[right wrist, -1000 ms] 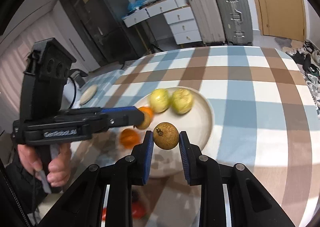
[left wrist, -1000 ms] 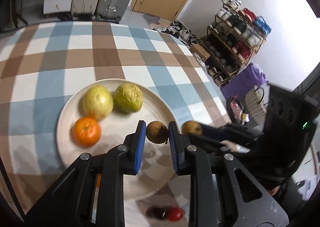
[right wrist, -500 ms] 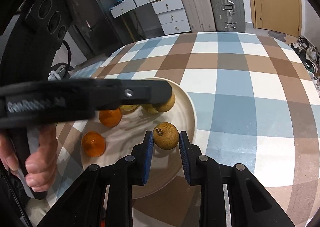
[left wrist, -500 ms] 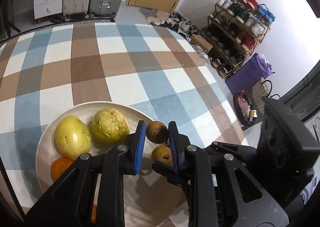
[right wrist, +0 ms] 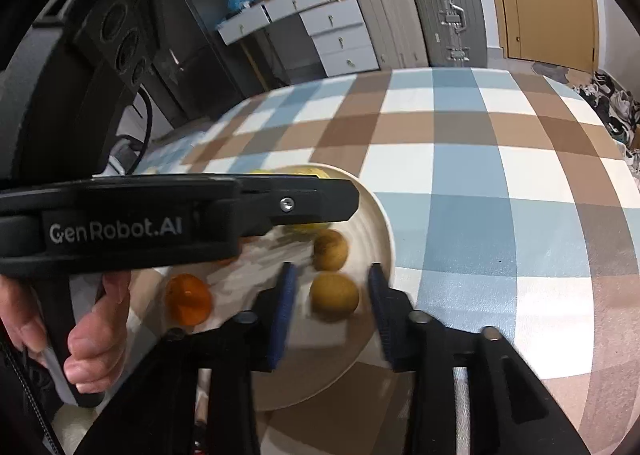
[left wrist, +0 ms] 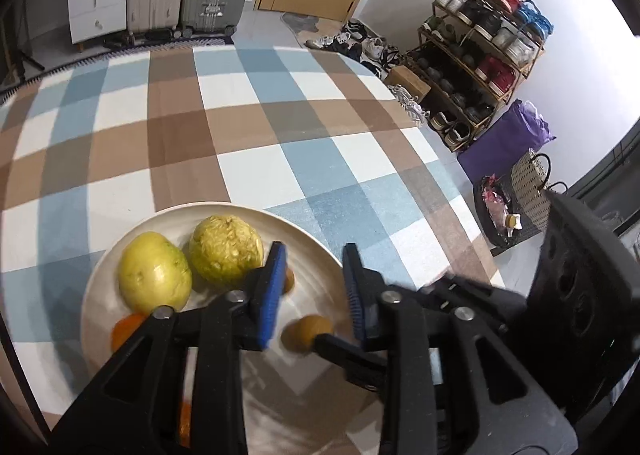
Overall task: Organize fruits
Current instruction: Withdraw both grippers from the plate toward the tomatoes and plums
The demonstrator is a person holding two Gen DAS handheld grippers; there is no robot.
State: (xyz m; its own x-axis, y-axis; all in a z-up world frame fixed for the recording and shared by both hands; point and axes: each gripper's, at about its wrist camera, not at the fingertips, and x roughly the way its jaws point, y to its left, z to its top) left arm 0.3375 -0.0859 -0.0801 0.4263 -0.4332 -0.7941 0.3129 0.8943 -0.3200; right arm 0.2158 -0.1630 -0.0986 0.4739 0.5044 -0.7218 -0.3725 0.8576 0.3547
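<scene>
A cream plate on the checked tablecloth holds two yellow-green guavas, oranges and two small brown fruits. My left gripper is open and empty above the plate; one brown fruit peeks past its left finger, the other lies below. My right gripper is open, its jaws either side of the nearer brown fruit, which lies on the plate.
The left gripper body and the hand holding it cross the right wrist view. The right gripper body is close at the right of the left wrist view. The table edge drops off toward a shoe rack.
Both grippers have opened and let go of their brown fruits, which now lie on the plate. Both grippers sit lower over the plate's right side.
</scene>
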